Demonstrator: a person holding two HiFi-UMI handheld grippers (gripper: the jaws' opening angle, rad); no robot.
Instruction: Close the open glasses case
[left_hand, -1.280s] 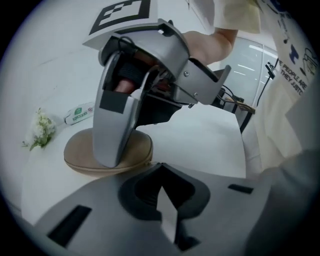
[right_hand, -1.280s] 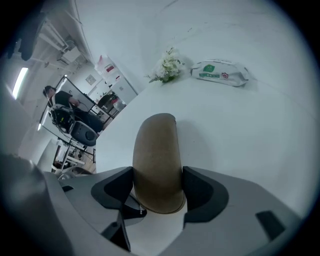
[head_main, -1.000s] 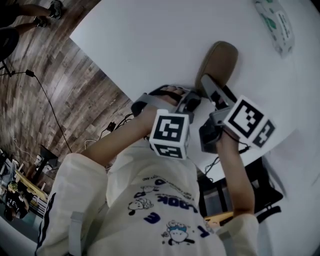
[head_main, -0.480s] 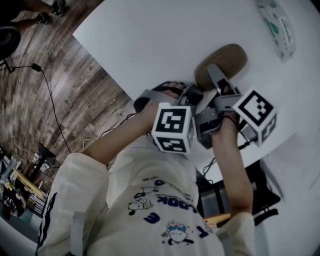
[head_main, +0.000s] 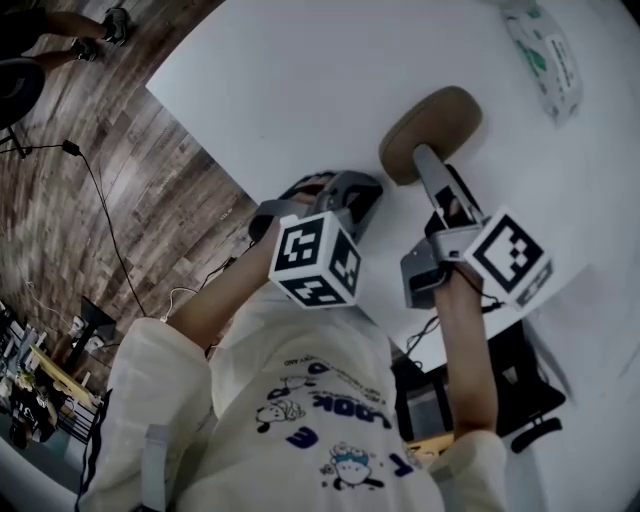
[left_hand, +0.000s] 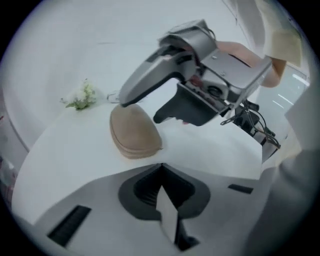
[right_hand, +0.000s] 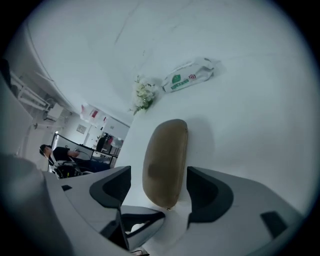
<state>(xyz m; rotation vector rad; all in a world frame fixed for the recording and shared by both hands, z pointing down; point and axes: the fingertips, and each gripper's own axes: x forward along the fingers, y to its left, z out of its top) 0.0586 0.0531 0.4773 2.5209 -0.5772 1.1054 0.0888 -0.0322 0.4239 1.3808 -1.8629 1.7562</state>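
Observation:
The tan glasses case lies with its lid down on the white table. My right gripper reaches to its near end. In the right gripper view the case lies lengthwise between the jaws of that gripper. The jaws are opening and a gap shows on each side, so the pads do not press on it. My left gripper is shut and holds nothing, off to the left of the case. Its view shows the case ahead, with the right gripper over it.
A packet of wipes lies at the table's far right, also in the right gripper view. A small bunch of white flowers stands behind the case. The table's near edge drops to a wooden floor with cables.
My left gripper has pulled away to the left of the case and rolled. The right gripper has drawn back slightly, still at the case's near end.

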